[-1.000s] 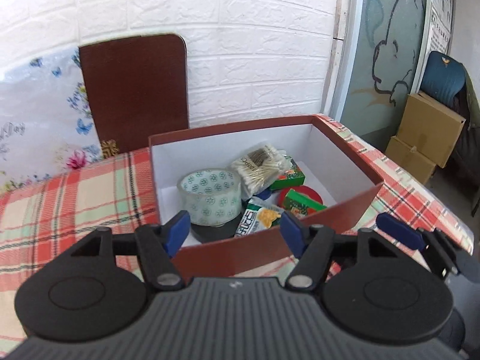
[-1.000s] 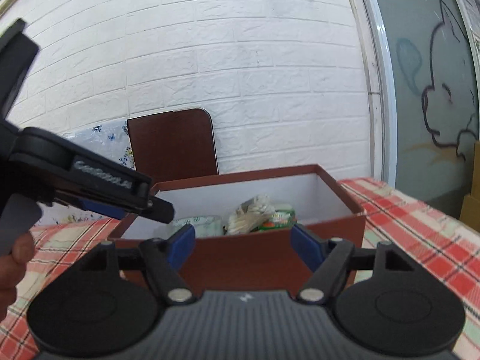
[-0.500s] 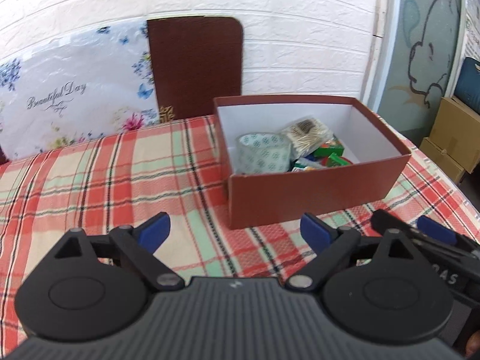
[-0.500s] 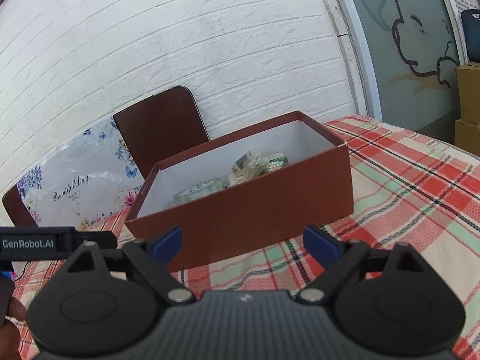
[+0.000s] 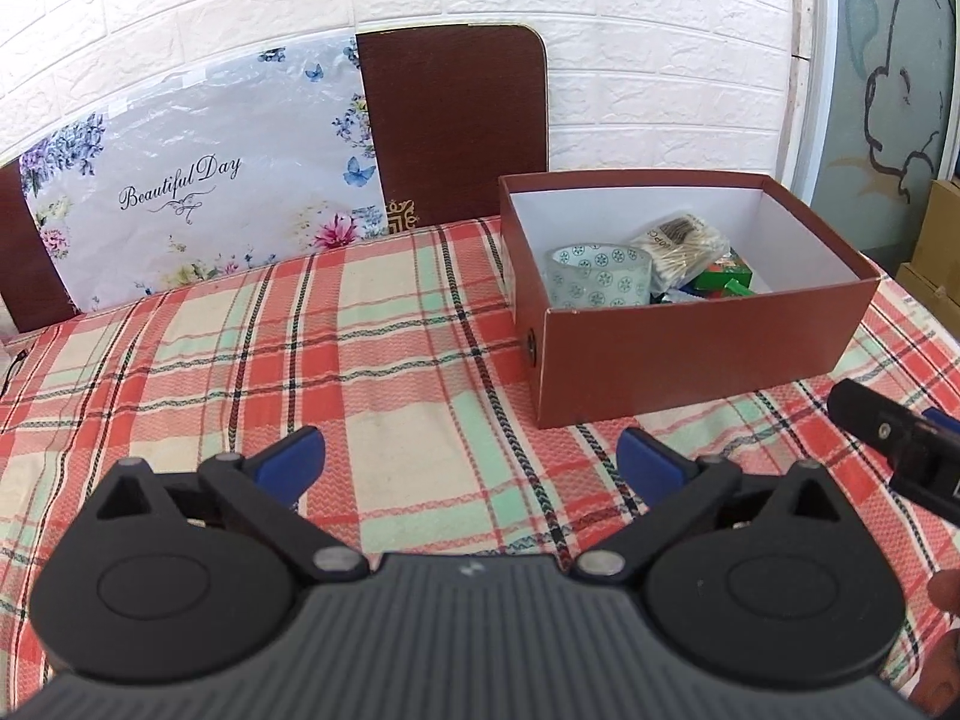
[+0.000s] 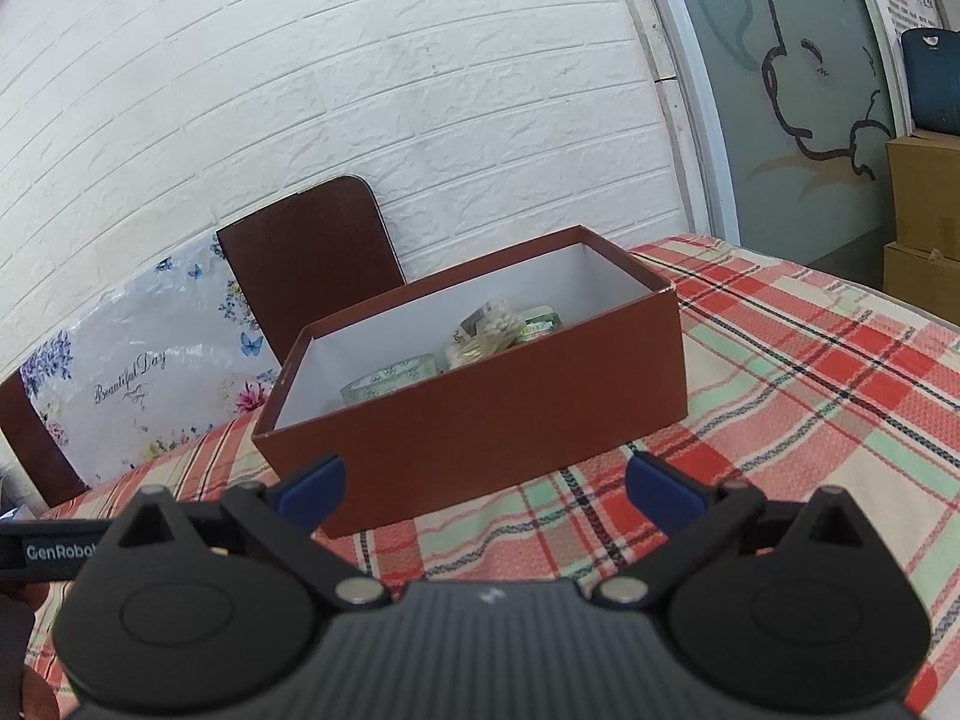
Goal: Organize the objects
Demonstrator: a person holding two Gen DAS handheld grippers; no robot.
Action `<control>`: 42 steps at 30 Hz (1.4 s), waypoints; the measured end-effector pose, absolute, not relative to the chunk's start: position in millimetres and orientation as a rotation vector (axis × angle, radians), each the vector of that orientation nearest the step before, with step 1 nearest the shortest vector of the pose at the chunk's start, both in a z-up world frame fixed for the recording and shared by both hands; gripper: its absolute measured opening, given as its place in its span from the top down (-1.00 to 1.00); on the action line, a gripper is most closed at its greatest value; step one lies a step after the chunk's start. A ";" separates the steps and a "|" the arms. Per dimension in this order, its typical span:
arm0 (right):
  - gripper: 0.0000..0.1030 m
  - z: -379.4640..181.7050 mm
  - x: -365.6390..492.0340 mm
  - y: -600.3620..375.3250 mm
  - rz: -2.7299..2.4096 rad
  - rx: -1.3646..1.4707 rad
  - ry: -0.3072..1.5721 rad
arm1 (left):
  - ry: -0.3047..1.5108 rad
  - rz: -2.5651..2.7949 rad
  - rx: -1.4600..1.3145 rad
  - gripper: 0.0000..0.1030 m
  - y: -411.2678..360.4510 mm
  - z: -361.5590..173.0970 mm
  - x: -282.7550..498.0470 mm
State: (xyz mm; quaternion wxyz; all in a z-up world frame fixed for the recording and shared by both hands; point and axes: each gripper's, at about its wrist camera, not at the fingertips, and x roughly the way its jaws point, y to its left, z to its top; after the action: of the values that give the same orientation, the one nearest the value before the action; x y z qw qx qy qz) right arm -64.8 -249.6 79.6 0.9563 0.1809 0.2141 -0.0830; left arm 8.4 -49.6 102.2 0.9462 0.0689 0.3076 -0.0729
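Your left gripper (image 5: 471, 456) hangs over the plaid tablecloth (image 5: 384, 360), its jaws opening to their widest with only bare cloth between the blue pads (image 5: 294, 456). Your right gripper (image 6: 486, 483) does the same on the other side, its jaws opening wide, nothing between them; the near wall of the box shows beyond the gap but is not touched.

The brown box (image 5: 696, 360) stands open on the cloth, ahead and to the right of your left gripper and straight ahead of your right one. Its inside is white. Within it, at the left, a roll of patterned clear tape (image 5: 600, 276) stands on its edge. Just beside it, to the right, lies a bag of cotton swabs (image 5: 684, 246), and behind and below that sit small green and red packets (image 5: 726, 279), partly hidden by the near wall. From the right wrist view only the tops of the tape roll (image 6: 390, 381) and the swab bag (image 6: 486, 330) clear the box's rim (image 6: 474, 360).

At the right edge of the left wrist view, the black tip of your right gripper (image 5: 894, 438) reaches in over the cloth, near the box's front corner but apart from it. Part of your hand (image 5: 945, 594) shows low at that same edge.

Behind the table, a brown chair back (image 5: 456, 120) and a flowered sheet printed "Beautiful Day" (image 5: 192, 180) lean by the white brick wall (image 5: 600, 0). Cardboard cartons (image 6: 924, 222) are stacked at the far right.
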 end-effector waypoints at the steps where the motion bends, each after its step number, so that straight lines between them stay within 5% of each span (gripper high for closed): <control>1: -1.00 80.0 -65.9 -248.5 -0.169 0.365 0.434 | 0.625 -0.146 0.146 -1.00 -50.2 101.9 7.4; 42: -1.00 69.3 -55.3 -247.6 -0.184 0.317 0.534 | 0.753 -0.056 0.224 -1.00 -64.5 76.7 2.1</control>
State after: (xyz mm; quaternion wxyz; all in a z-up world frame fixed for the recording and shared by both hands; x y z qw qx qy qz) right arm -55.3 -247.6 69.3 0.9479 0.1559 0.2625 -0.0906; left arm 2.1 -64.5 76.7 0.9234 0.1089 0.3670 -0.0271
